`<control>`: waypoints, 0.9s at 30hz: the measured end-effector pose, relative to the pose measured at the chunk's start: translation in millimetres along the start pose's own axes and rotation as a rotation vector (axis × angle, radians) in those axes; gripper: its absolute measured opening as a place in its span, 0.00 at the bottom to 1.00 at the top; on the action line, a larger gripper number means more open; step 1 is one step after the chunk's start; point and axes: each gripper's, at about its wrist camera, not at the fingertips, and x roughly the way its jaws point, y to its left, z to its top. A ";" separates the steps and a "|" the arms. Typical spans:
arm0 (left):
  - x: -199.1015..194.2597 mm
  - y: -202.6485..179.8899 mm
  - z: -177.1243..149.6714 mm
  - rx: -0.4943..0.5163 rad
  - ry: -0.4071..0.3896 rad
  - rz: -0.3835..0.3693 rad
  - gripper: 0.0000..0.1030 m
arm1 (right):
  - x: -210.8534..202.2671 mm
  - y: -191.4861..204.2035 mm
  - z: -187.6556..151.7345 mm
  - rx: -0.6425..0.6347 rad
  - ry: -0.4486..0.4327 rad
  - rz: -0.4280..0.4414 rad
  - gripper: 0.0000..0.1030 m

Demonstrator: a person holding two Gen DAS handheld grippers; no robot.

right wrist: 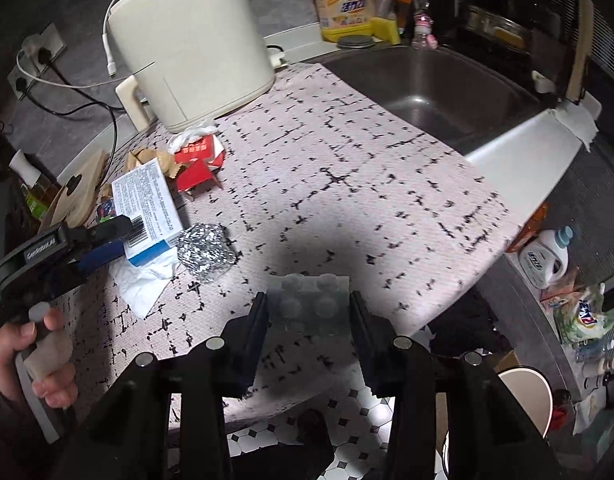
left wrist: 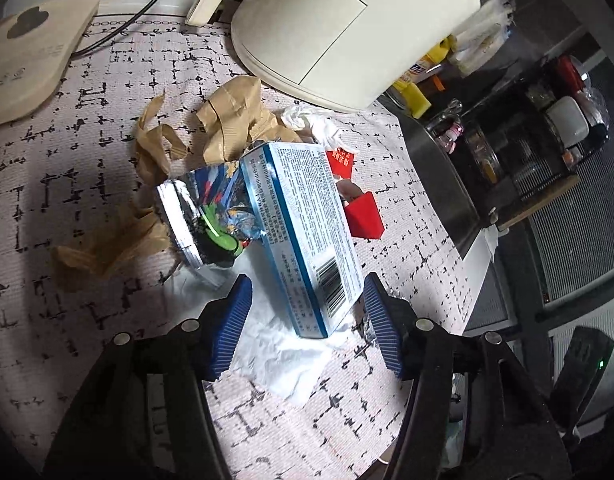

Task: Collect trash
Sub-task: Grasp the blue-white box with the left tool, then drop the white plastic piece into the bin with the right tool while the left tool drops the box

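Straddling the blue-and-white carton atop the trash heap by the air fryer, my left hand-held gripper stands released, pads not yet touching. My right hand-held gripper is clenched on a clear blister tray, near the surface's front edge.

glossy cardboard box, crumpled foil

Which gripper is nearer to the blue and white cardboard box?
Left. The left gripper has the blue and white cardboard box between its jaws; the right gripper is apart, holding a translucent plastic blister tray.
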 end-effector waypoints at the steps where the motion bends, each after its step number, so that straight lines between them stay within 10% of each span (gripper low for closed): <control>1: 3.1 -1.1 0.9 -0.005 0.001 0.000 0.56 | -2.5 -3.7 -1.5 0.007 -0.001 -0.007 0.39; 11: 1.8 -19.3 -0.3 -0.019 -0.050 0.034 0.24 | -26.2 -40.4 -15.2 0.041 -0.018 -0.022 0.40; 27: -54.6 -85.3 -51.8 0.035 -0.207 0.161 0.21 | -60.1 -103.4 -43.7 0.027 -0.019 0.049 0.40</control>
